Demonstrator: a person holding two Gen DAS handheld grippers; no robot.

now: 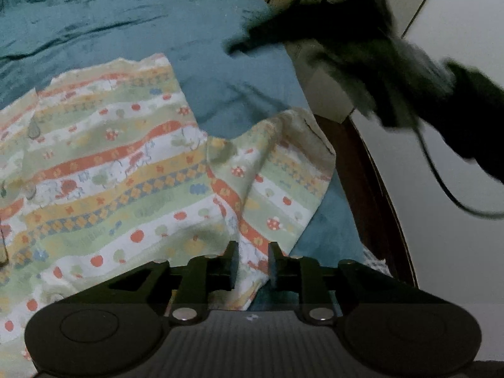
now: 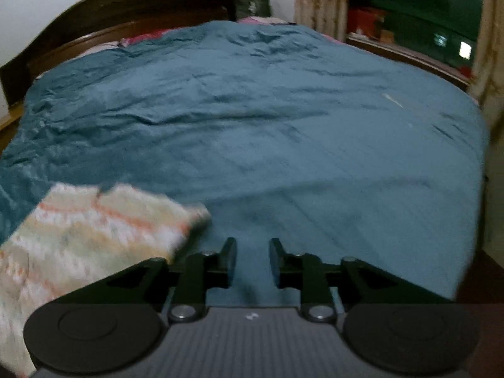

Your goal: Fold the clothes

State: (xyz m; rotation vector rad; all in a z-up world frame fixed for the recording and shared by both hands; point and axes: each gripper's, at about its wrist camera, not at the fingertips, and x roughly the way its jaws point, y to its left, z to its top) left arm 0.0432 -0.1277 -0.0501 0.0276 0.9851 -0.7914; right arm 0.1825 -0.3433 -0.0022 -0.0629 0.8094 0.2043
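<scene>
A striped, flower-patterned garment [image 1: 126, 182] lies on the teal bedspread [image 1: 141, 25]. A fold of it rises to my left gripper [image 1: 253, 263], whose jaws stand a little apart with the cloth between them. In the right wrist view the garment [image 2: 88, 230] lies at lower left, blurred. My right gripper [image 2: 252, 260] is open and empty above the bare bedspread [image 2: 267, 126], just right of the garment's corner. The right gripper also shows in the left wrist view [image 1: 393, 56], as a dark blurred shape at the upper right.
The dark wooden bed frame [image 1: 371, 182] runs along the right edge, with a white wall beyond. A wooden headboard [image 2: 110, 9] stands at the far end. A curtain [image 2: 321, 3] and a dark window [image 2: 415, 15] are at the far right.
</scene>
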